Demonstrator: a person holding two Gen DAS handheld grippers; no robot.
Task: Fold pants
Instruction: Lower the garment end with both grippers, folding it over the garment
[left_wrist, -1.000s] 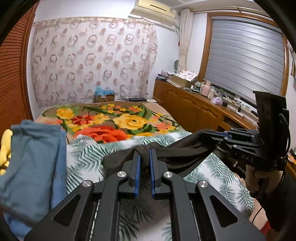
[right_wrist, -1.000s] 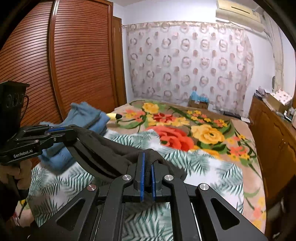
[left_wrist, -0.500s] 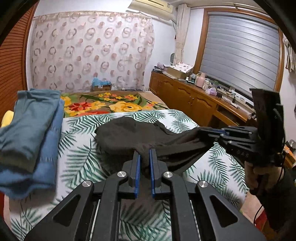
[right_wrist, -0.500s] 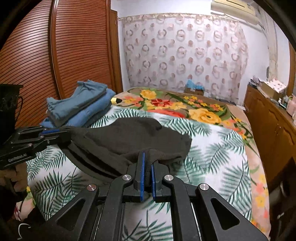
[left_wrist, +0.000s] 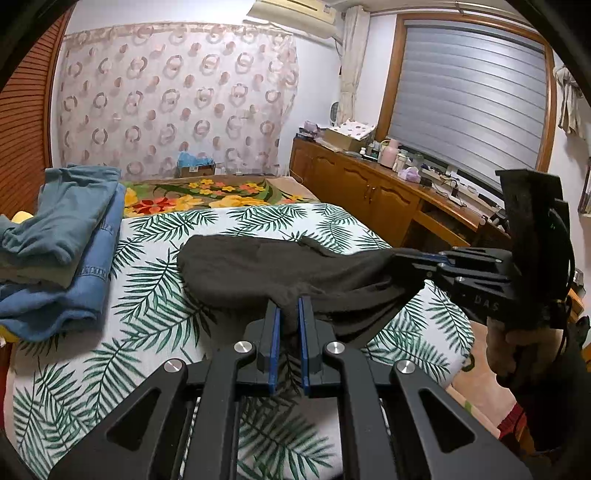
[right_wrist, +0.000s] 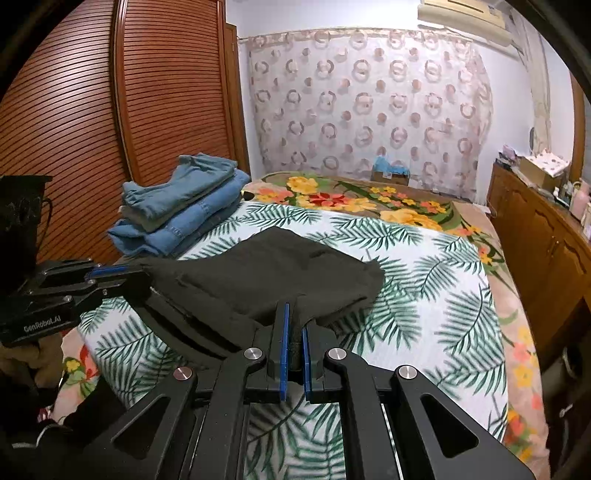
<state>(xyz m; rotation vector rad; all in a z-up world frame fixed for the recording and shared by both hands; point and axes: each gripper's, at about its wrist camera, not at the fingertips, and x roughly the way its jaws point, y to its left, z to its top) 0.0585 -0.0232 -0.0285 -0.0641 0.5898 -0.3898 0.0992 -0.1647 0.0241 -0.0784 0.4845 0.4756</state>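
Note:
Dark grey pants (left_wrist: 258, 269) lie folded over on the palm-leaf bedspread (left_wrist: 155, 280), their far part flat and the near edge lifted. My left gripper (left_wrist: 288, 314) is shut on the near edge of the pants. My right gripper (right_wrist: 293, 314) is shut on the same edge further along; it also shows in the left wrist view (left_wrist: 413, 258). The pants (right_wrist: 273, 273) hang taut between the two grippers, just above the bed. The left gripper shows at the left of the right wrist view (right_wrist: 140, 275).
A stack of folded blue jeans (left_wrist: 62, 240) (right_wrist: 181, 206) sits on the bed's left side. A floral blanket (right_wrist: 369, 203) covers the far bed. A wooden cabinet (left_wrist: 369, 192) with clutter runs along the right. A slatted wooden wardrobe (right_wrist: 110, 129) stands at the left.
Both grippers have lowered and carried the pants forward over the bed. The far part of the pants now lies flat on the bedspread, doubled over.

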